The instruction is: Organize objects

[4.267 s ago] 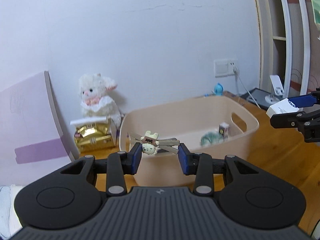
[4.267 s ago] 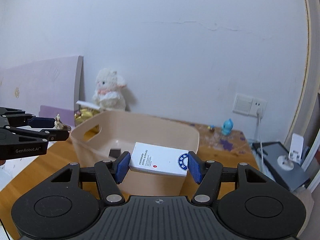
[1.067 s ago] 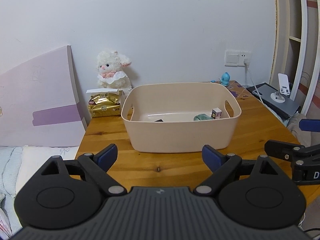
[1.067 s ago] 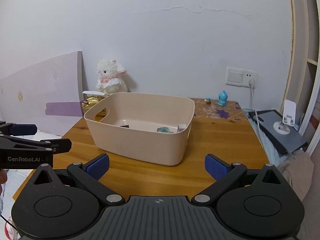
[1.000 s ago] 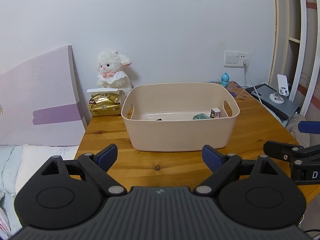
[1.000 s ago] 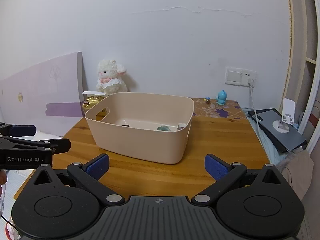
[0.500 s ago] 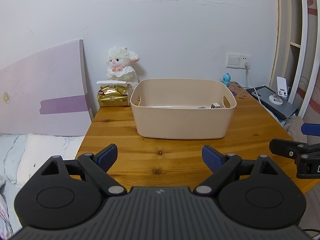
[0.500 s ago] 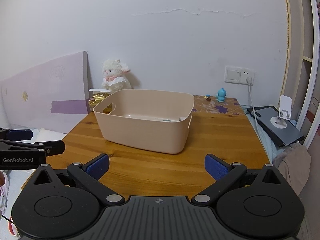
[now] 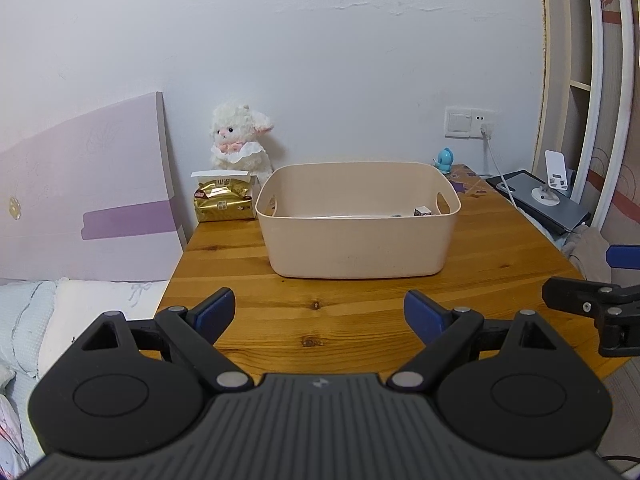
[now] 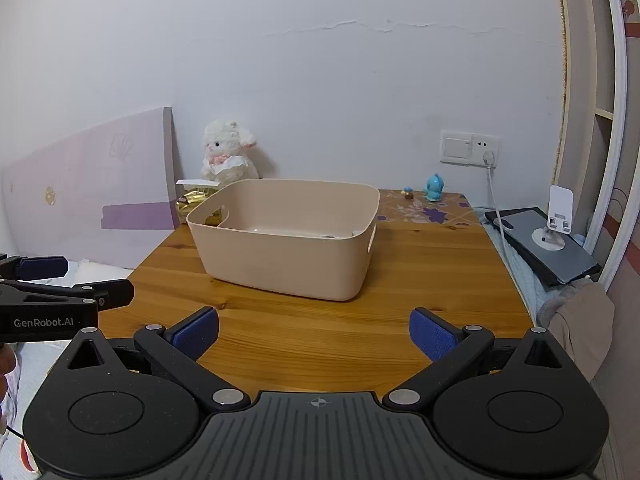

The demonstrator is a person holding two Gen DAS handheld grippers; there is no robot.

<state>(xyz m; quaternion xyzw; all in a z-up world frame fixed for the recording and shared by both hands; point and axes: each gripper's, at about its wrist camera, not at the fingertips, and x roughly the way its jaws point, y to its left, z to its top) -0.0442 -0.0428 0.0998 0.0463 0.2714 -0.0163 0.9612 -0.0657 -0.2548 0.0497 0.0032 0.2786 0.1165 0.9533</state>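
A beige plastic bin (image 9: 356, 240) stands in the middle of the wooden table (image 9: 320, 320); it also shows in the right wrist view (image 10: 288, 258). A small box (image 9: 422, 211) peeks above its rim inside; the rest of its contents are hidden. My left gripper (image 9: 319, 314) is open and empty, held back over the table's near edge. My right gripper (image 10: 314, 334) is open and empty, also back from the bin. Each gripper shows at the edge of the other's view.
A white plush lamb (image 9: 238, 142) and a gold packet (image 9: 224, 202) sit behind the bin on the left. A small blue figure (image 10: 434, 188) stands by the wall. A pink board (image 9: 88, 200) leans at left. A tablet and phone stand (image 10: 548, 236) lie at right.
Both grippers let go of their objects into the bin, opened wide and drew back from it; the view has dropped lower, so the bin looks farther and its inside is less visible.
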